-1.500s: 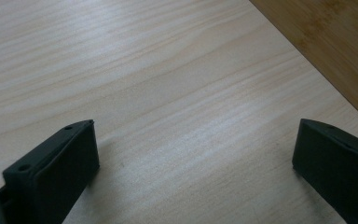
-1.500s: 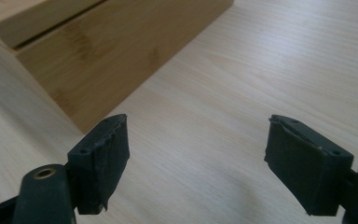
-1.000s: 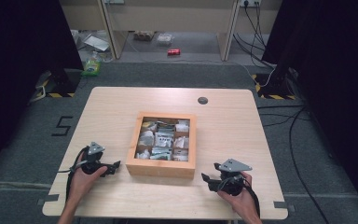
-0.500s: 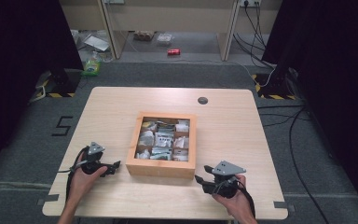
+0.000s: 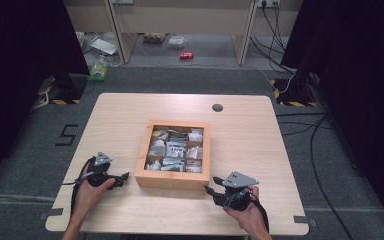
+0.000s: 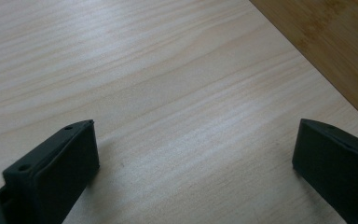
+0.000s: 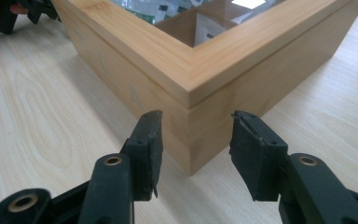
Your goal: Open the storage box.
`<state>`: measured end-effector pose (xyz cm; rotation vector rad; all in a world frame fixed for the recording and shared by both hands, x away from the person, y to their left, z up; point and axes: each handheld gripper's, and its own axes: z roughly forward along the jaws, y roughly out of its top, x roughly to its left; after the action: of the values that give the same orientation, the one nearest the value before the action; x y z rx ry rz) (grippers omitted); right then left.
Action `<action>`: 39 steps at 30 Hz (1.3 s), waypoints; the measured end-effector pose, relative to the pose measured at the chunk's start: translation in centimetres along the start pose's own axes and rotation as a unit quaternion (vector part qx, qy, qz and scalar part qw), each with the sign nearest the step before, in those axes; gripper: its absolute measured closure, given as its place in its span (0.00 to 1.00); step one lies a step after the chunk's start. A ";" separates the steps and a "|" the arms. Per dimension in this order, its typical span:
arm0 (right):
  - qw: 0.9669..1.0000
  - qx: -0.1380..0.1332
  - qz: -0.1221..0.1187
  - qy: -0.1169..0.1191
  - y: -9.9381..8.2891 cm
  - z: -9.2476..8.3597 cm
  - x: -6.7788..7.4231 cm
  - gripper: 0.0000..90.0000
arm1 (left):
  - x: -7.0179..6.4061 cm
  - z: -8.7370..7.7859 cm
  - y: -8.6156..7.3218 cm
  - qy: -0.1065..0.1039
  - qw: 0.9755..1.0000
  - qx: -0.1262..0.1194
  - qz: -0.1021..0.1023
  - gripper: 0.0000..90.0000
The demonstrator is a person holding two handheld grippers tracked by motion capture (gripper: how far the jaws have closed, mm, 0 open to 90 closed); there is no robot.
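Pale wood-grain counter, rectangular, round grommet near far edge; stood on dark grey floor with cables and hazard-striped feet about.

Bamboo box, square, glass-topped lid in wooden frame, seam between lid and body plain in right gripper view; sat at middle of counter, slightly toward near edge. Lid down. Divided into compartments inside, each stocked with small paper packets; print too small to read.

Right tongs, held in right hand at near right corner of box. Seen along own jaws: the two pads straddled that vertical corner, one to each side, low on the body beneath the lid seam. Had just been closing, with the corner between them; a narrow gap apparently remained on both sides, so nothing gripped yet.

Left tongs, held in left hand just beside left wall of box. Jaws spread wide, bare counter between them, nothing held; box wall at upper right of left gripper view, apart from the jaws.

Step judged in hand: approach and bracing of box, likely ahead of lifting lid. Next move judged to call for firm closure on the corner, or a raise to the lid's rim above the seam, while left tongs steadied the opposite side.
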<state>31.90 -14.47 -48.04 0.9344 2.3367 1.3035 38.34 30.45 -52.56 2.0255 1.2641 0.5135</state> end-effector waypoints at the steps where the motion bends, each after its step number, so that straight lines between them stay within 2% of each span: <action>1: 1.000 -0.003 -0.002 0.001 0.2 0.1 0.1 0.62 | 0.0 0.0 0.0 0.000 1.000 0.000 0.000 0.00; 11: 1.000 -0.004 -0.007 -0.006 0.5 0.9 0.3 0.63 | 0.0 0.0 0.0 0.000 1.000 0.000 0.000 0.00; 15: 1.000 -0.006 -0.006 -0.007 0.5 0.9 0.3 0.62 | 0.0 0.0 0.0 0.000 1.000 0.000 0.000 0.00; 17: 1.000 -0.017 -0.003 -0.007 0.6 0.8 0.3 0.63 | 0.0 0.0 0.0 0.000 1.000 0.000 0.000 0.00; 19: 1.000 -0.014 -0.009 -0.009 0.7 0.8 0.4 0.63 | 0.0 0.0 0.0 0.000 1.000 0.000 0.000 0.00; 26: 1.000 -0.019 -0.008 -0.013 0.8 0.8 0.5 0.62 | 0.0 0.0 0.0 0.000 1.000 0.000 0.000 0.00; 39: 0.999 -0.041 0.003 -0.004 1.4 0.7 0.3 0.62 | 0.0 0.0 0.0 0.000 1.000 0.000 0.000 0.00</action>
<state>32.64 -13.27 -47.25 0.9213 2.2575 1.3830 38.35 30.45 -52.55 2.0258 1.2640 0.5135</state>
